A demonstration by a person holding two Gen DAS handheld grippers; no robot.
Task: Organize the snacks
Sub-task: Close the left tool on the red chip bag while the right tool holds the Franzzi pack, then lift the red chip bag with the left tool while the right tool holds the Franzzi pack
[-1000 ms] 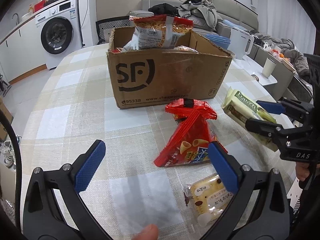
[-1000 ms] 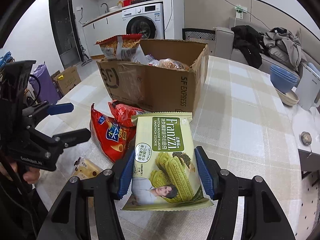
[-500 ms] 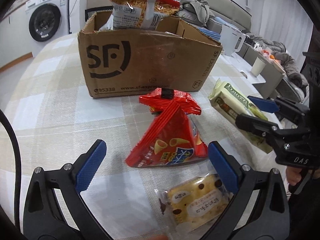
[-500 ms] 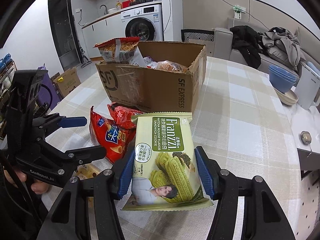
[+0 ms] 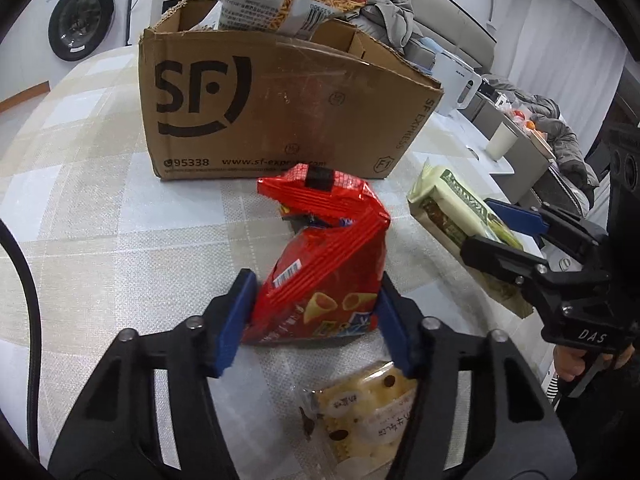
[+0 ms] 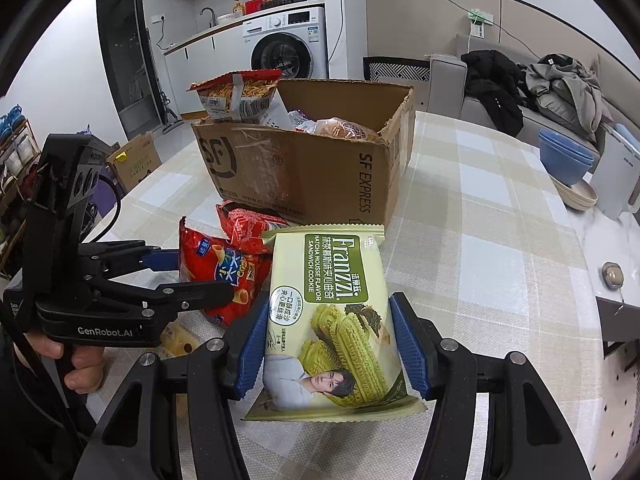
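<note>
A brown SF cardboard box [image 5: 272,108] stands on the checked table and holds several snack bags; it also shows in the right wrist view [image 6: 304,168]. My left gripper [image 5: 316,316] is shut on a red corn-snack bag [image 5: 324,272], which rests on the table in front of the box. My right gripper [image 6: 332,344] is shut on a green Franzzi cookie pack [image 6: 332,316], low over the table to the right of the red bag. The right gripper [image 5: 508,236] also shows in the left wrist view, the left gripper [image 6: 196,276] in the right wrist view.
A small yellow cake packet [image 5: 368,420] lies on the table just below the left gripper. A second red bag [image 6: 248,224] lies against the box front. Blue bowls [image 6: 564,160] and a white kettle [image 6: 616,176] stand at the table's far right.
My left gripper moved forward and closed its fingers onto the red corn-snack bag. The right gripper kept hold of the cookie pack and barely moved.
</note>
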